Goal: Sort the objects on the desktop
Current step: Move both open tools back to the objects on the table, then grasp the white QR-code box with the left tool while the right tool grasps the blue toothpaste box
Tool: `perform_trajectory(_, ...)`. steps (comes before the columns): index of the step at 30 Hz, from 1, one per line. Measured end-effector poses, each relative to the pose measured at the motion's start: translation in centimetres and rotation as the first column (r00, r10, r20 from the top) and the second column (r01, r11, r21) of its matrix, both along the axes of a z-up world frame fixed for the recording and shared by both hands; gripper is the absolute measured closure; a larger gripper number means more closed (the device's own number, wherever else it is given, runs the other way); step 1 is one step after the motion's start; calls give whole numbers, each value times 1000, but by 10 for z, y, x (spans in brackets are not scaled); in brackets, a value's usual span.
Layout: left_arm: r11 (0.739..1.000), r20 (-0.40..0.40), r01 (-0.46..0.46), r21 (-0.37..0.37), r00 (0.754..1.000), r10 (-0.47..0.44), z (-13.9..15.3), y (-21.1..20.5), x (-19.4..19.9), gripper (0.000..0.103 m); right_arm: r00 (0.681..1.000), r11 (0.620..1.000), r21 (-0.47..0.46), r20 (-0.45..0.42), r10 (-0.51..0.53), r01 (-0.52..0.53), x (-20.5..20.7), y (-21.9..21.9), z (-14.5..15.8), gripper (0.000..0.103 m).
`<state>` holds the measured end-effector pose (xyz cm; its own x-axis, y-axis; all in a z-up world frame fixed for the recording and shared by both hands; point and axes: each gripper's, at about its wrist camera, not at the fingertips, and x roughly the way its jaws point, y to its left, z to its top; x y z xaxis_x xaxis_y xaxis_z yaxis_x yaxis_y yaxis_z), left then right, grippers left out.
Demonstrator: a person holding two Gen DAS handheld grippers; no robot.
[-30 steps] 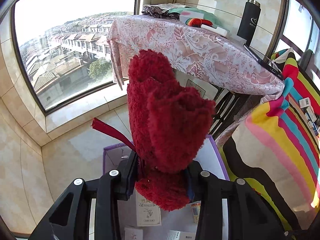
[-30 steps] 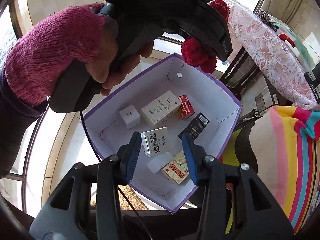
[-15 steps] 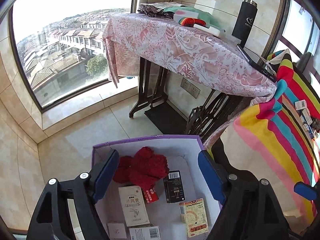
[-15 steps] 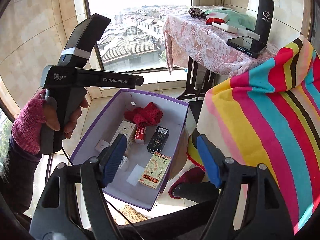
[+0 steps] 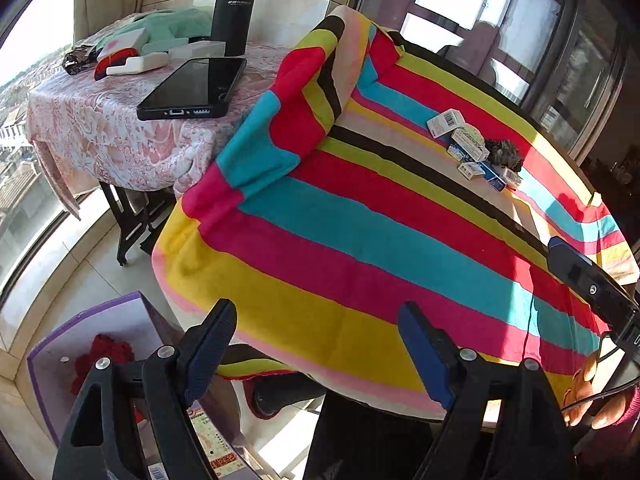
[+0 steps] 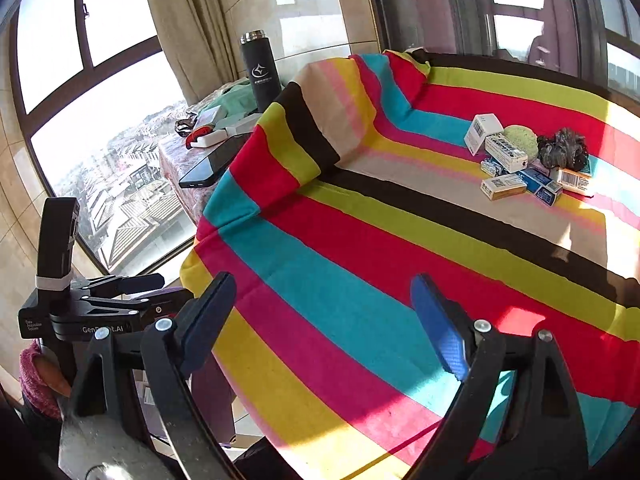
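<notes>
A pile of small cartons (image 5: 472, 152) (image 6: 516, 160) lies far across the striped tablecloth (image 5: 360, 240) (image 6: 360, 260), with a pale green round pad (image 6: 520, 140) and a black crumpled thing (image 6: 562, 148). My left gripper (image 5: 316, 312) is open and empty above the cloth's near edge. My right gripper (image 6: 322, 284) hangs over the same cloth, its jaws opening with nothing between them. Down on the floor at the left stands the purple box (image 5: 80, 320) (image 6: 212, 408), which holds a red fuzzy item (image 5: 104, 356) and some cartons (image 5: 216, 448).
A side table with a pink floral cloth (image 5: 100, 128) carries a black phone (image 5: 196, 88), a black flask (image 5: 236, 4) (image 6: 262, 76) and folded things. A hand in a pink knitted cuff (image 6: 36, 376) holds the left tool. Big windows stand behind.
My left gripper opened and dropped the red fuzzy item into the purple box. Both grippers then swung from above the box over to the striped table, and the right jaws widened.
</notes>
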<state>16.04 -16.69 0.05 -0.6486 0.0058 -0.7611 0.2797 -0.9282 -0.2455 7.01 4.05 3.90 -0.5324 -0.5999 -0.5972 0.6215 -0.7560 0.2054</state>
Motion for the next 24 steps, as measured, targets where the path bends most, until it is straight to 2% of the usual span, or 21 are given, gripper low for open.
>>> perform_trajectory(6, 990, -29, 133, -54, 990, -134, 8, 71, -102, 20, 974, 975, -39, 70, -217, 220, -44, 85, -14, 13)
perform_trajectory(10, 960, -10, 247, -131, 968, -250, 1, 114, -184, 20, 955, 959, -22, 96, -280, 283, -69, 117, -22, 13)
perform_trajectory(12, 935, 12, 310, -173, 950, -312, -5, 132, -223, 20, 950, 955, -7, 103, -294, 296, -80, 128, -25, 13)
perform_trajectory(15, 910, 73, 363, -201, 932, -356, -18, 148, -273, 20, 951, 957, 32, 104, -291, 289, -102, 139, -27, 13)
perform_trajectory(18, 899, 109, 379, -219, 925, -363, -26, 156, -306, 20, 953, 957, 87, 103, -285, 276, -128, 140, -30, 13)
perform_trajectory(24, 886, 98, 406, -225, 914, -394, -29, 166, -345, 19, 970, 961, 180, 88, -227, 208, -181, 123, -35, 13)
